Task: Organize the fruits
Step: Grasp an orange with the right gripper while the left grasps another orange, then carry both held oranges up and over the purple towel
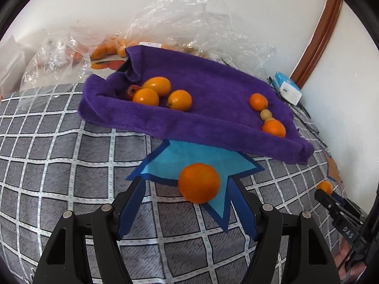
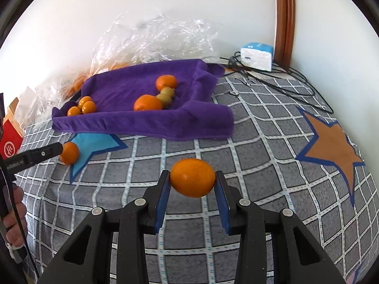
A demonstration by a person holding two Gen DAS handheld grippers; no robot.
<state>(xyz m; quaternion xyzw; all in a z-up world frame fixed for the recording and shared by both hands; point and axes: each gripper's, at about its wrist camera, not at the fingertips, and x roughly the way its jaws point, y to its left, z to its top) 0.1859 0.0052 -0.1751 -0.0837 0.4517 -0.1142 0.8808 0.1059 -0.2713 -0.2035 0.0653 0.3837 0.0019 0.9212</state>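
A: On the grey checked bedspread (image 2: 165,146), the right gripper (image 2: 192,184) pinches a round orange (image 2: 192,177), its jaws pressed on both sides of the fruit.

B: And the left gripper (image 1: 189,203)?

A: Its jaws stand apart around a second round orange (image 1: 199,182) on the blue star patch (image 1: 175,161); the pads look clear of the peel, though the right one may touch it.

B: The other fruit?

A: It lies on the purple plush towel (image 1: 208,80): orange fruits (image 1: 163,94) in one corner, more with small greenish ones (image 2: 165,95) by the other edge.
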